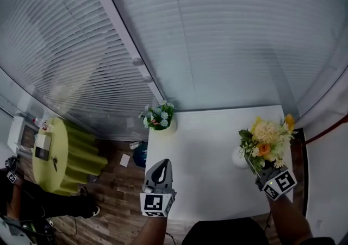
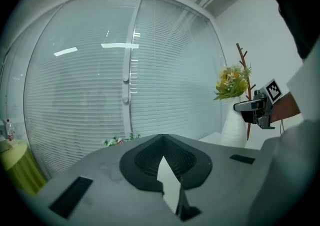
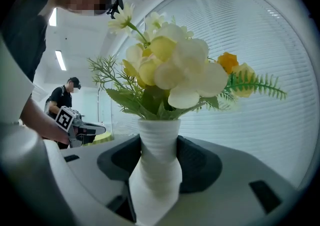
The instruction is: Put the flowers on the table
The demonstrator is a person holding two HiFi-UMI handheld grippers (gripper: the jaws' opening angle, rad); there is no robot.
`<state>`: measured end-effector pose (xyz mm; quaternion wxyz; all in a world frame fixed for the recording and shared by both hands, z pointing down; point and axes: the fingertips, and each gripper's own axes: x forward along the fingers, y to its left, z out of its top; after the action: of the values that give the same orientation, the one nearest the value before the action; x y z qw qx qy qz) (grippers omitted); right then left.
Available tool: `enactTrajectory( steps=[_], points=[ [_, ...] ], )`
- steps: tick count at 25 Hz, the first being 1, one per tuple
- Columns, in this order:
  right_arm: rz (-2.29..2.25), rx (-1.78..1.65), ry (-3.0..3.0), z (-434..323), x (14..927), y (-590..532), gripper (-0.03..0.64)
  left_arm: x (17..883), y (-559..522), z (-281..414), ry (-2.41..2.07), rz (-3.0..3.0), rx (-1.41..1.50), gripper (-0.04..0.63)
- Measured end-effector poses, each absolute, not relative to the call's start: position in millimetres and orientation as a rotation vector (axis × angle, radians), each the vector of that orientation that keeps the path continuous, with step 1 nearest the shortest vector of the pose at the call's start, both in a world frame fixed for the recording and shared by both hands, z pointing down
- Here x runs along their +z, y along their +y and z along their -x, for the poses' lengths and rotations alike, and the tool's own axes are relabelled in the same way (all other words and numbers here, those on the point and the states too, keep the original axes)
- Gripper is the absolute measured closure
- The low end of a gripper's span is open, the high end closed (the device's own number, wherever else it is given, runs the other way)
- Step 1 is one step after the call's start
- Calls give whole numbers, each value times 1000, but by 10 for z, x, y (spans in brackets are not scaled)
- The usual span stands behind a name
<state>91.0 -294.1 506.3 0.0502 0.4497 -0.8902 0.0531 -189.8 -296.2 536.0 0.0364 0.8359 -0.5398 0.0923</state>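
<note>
1. Holding the white vase (image 3: 155, 190) upright matters most: the right gripper (image 3: 157, 151) grasps its neck between the jaws, with the yellow flowers (image 3: 172, 67) above them.
2. Lower it straight onto the white table (image 1: 206, 146) below the jaws, and release only when the base rests flat.
3. The left gripper (image 1: 159, 172), clenched and empty, is best kept aside.

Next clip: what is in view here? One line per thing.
Table: one, white, centre.
Vase: one, white, table's right side, in the right tool.
Flowers: one bunch, yellow and orange, in the vase.
Flower pot: one, blue-white blooms, table's far left corner.
Round table: one, green, left.
Blinds: pale grey, behind.
Floor: brown wood, left.
Second person: one, dark clothes, background.
Left tool: grey, shut, empty.
Right tool: grey, shut on vase.
</note>
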Motion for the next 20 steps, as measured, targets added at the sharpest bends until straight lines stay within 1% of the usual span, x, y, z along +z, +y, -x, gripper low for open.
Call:
enactTrajectory(
  steps=[8,20],
  points=[
    [-1337,159,-2700,-888,5476,-3090,379,5667,-3118,1894,-1670,-2539,309,591],
    [-1307,151,-2699,-757,5620,-3226,379,5733,-3192,1842,-1650,-2554,403,591]
  ],
)
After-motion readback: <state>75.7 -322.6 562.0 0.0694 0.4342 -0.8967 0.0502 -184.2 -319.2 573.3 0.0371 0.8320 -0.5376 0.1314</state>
